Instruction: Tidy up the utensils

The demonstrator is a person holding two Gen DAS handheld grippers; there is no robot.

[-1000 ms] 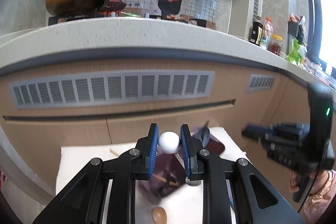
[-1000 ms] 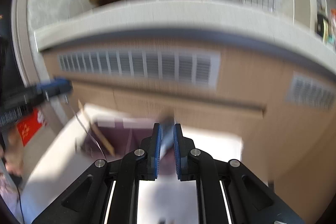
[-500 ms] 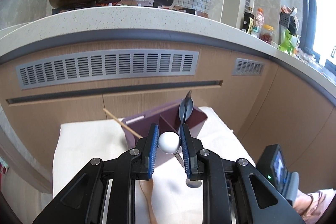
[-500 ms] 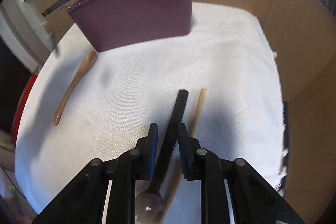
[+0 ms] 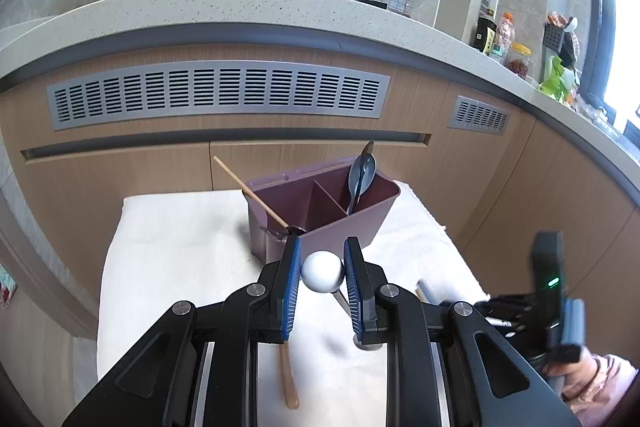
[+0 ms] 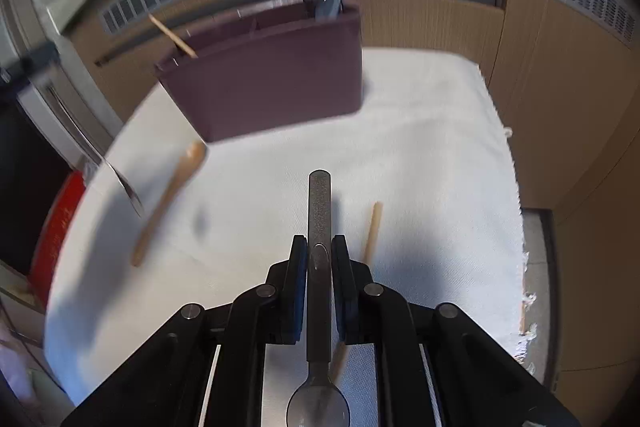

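Right gripper (image 6: 319, 251): jaws have just been closing and now clamp the handle of a dark spoon (image 6: 319, 211). The handle points ahead toward the caddy (image 6: 272, 75); the bowl sits back under the gripper body. The spoon lies on the white cloth (image 6: 420, 131), a wooden stick (image 6: 372, 231) just to its right.

Left gripper (image 5: 322, 269): jaws closed on a white ball-ended utensil (image 5: 322, 271), held above the cloth, near the front corner of the caddy.

Caddy stands at the far end of the cloth. Right compartment holds one dark spoon (image 5: 360, 175); a chopstick (image 5: 250, 193) leans out of the left side. A wooden spoon (image 6: 170, 195) lies loose on the cloth, left of centre.

Step in hand, as I judge it: lift the gripped spoon and stand it with its twin.
- Lift straight up first, clear of the stick.
- Grip is mid-handle, so it should not swing much.
- Tilt upright before lowering; enter the right compartment, bowl up to match.
- Keep clear of the left gripper, which is near the caddy.
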